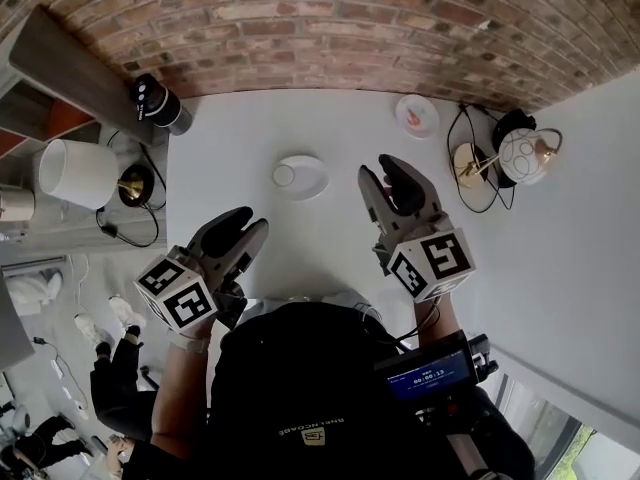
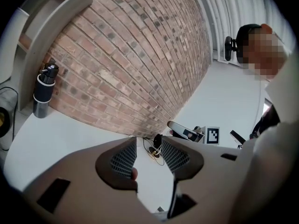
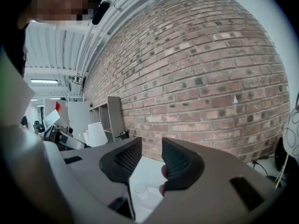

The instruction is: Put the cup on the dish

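A small white cup appears to stand on the left part of a white dish at mid-table. The right gripper view shows the same cup and dish low between the jaws, well ahead. My right gripper hovers to the right of the dish, jaws drawn together with nothing between them. My left gripper is held nearer to me, below and left of the dish, its fingers close together and empty. Neither gripper touches the cup.
A black tumbler stands at the table's back left by the brick wall. A small plate lies at the back right. A round lamp with cables sits at the right. A white lampshade is off the left edge.
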Demonstrator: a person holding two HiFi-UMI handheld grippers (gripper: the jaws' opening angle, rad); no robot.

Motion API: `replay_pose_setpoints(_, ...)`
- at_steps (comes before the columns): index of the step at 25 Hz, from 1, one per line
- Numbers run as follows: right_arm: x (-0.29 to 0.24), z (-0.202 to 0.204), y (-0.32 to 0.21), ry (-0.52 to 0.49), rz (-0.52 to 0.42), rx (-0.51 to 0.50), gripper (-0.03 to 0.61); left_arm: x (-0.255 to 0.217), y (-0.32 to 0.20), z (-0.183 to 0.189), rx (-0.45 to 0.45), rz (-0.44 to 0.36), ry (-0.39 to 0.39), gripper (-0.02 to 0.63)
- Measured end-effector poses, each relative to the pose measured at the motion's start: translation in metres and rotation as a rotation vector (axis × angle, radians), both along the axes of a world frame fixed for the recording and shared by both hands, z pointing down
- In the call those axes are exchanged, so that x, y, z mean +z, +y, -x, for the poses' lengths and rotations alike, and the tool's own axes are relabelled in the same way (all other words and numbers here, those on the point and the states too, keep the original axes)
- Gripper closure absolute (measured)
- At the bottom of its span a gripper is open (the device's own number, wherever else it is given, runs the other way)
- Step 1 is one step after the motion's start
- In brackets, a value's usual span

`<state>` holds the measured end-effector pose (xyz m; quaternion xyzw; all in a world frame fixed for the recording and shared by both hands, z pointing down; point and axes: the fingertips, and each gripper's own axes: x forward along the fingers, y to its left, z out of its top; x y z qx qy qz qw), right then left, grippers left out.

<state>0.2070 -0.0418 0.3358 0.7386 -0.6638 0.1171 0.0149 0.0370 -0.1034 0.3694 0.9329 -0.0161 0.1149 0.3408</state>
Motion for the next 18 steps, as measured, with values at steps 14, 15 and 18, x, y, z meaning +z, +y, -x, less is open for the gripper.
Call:
replay_pose_setpoints(14, -0.045, -0.008, 0.039, -0.059, -0.107, 0.074, 0.443, -0.028, 0.006, -0.033, 0.079, -0.043, 0.063, 0.443)
replay_pose_setpoints(15, -0.046, -0.009, 0.041, -0.065, -0.109, 0.081, 0.443, -0.03, 0.008, -0.035, 0.082, -0.042, 0.068, 0.443)
replay_pose_setpoints(18, -0.044, -0.013, 0.047, -0.075, -0.102, 0.102, 0.443, -0.033, 0.01, -0.039, 0.093, -0.037, 0.078, 0.443)
